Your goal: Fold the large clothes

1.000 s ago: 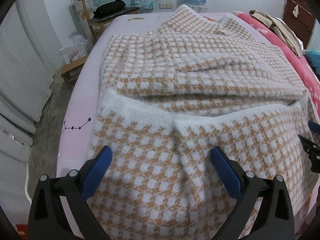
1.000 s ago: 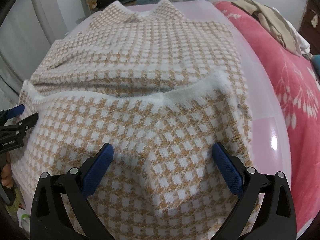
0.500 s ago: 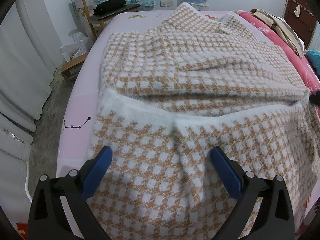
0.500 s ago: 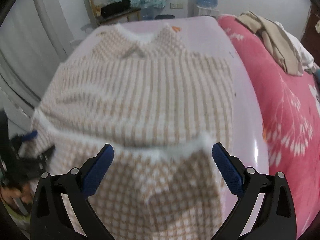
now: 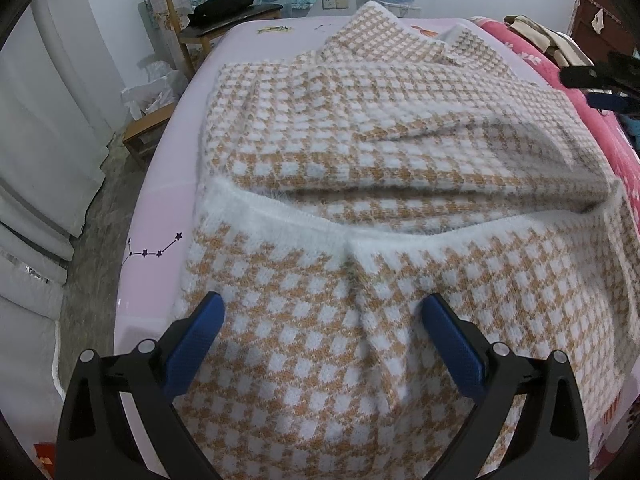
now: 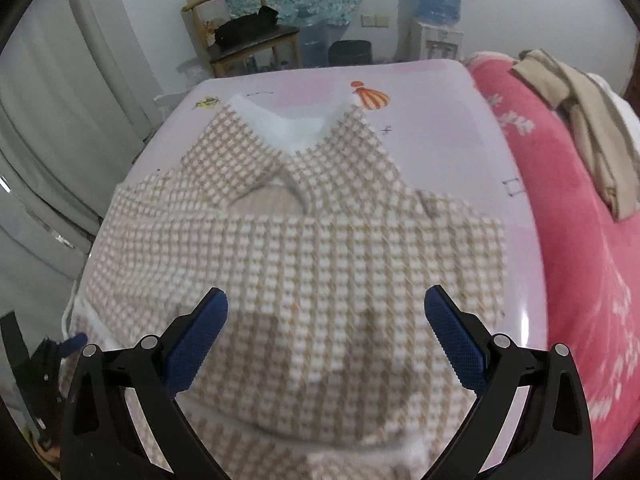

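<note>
The left gripper [image 5: 320, 340] hovers, jaws apart, over the checked sweater [image 5: 380, 208] on the pink table [image 5: 160, 208], its hem folded up. The right gripper [image 6: 326, 340], also open and empty, has lifted away within 1 second, suggesting this fold is finished.

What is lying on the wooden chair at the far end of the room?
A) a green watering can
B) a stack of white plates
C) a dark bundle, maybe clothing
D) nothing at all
C: a dark bundle sits on the seat of the wooden chair, seen beyond the checked sweater in both wrist views; what exactly it is cannot be told.
</note>
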Tool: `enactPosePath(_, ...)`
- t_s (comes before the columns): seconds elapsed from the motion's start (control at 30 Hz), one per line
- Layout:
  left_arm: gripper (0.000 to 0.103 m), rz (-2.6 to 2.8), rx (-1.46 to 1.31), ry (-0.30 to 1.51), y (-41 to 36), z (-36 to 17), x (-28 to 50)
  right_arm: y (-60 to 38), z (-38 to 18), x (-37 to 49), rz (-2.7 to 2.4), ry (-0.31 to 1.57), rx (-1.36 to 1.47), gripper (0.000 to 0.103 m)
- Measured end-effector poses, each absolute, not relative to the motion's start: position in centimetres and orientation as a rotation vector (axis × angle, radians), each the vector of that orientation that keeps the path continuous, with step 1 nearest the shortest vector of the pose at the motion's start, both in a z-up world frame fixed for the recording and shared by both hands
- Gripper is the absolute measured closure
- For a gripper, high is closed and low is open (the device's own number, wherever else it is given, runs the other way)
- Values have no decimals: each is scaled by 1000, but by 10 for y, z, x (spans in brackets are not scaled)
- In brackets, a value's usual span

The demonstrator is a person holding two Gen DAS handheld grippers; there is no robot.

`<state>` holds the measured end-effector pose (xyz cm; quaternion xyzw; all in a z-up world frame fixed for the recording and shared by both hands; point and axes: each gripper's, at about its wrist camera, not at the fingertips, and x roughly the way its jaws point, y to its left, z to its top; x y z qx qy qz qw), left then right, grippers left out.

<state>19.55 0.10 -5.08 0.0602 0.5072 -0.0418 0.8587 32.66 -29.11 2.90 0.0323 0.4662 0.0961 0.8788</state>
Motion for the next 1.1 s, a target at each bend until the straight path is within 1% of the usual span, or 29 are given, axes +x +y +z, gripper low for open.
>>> enactPosePath(0.27, 5, -92, 162, 1060, -2, -47, 195, -304, 24, 354, 231, 1000, 158, 8)
enactPosePath(0.57, 5, -57, 219, 991, -10, -18, 199, -328, 23, 366, 236, 998, 189, 8)
enactPosePath(0.83, 5, -27, 291, 920, -23, 6, 216, -342, 17, 378, 243, 995, 221, 8)
enactPosePath(1.1, 5, -25, 342, 874, -38, 16, 245, -346, 20, 392, 255, 987, 215, 8)
